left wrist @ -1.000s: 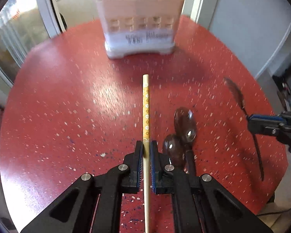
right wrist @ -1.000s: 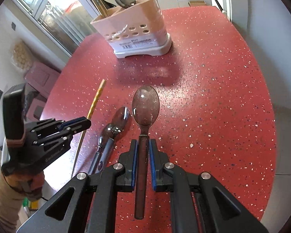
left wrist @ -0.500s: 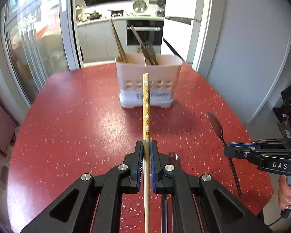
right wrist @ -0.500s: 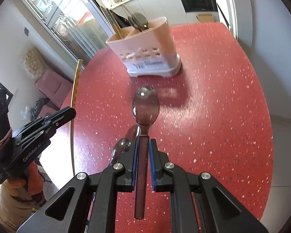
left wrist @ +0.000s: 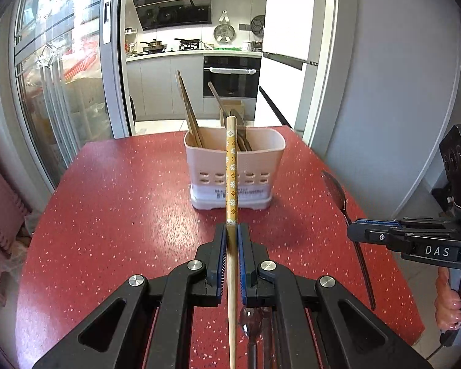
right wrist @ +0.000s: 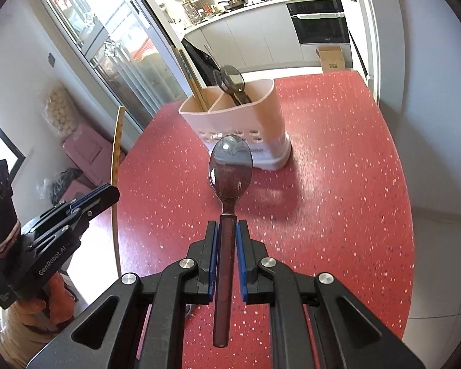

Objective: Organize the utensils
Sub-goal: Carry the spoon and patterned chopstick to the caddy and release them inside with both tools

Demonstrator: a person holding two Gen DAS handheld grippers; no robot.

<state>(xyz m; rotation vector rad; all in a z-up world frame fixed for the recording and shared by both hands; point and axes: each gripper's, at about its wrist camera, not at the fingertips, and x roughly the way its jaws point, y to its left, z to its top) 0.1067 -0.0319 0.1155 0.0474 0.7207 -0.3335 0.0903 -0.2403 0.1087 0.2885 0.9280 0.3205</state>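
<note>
My left gripper (left wrist: 232, 230) is shut on a yellow flower-patterned chopstick (left wrist: 231, 169) and holds it above the red table (left wrist: 123, 209), pointing at the pink utensil holder (left wrist: 234, 172). My right gripper (right wrist: 227, 227) is shut on a dark spoon (right wrist: 230, 166), bowl forward, also lifted and facing the holder (right wrist: 239, 123). The holder has chopsticks in its left compartment and spoons in its right. The right gripper with the spoon (left wrist: 335, 190) shows at the right of the left wrist view; the left gripper with the chopstick (right wrist: 117, 141) shows at the left of the right wrist view.
Another spoon (left wrist: 252, 329) lies on the table under my left gripper. The table's edges fall away on the left and right. A wall stands to the right, a glass door to the left, a kitchen behind.
Both grippers have risen from the table with their utensils and tilted up level. The holder now sits lower and more fully in both views.
</note>
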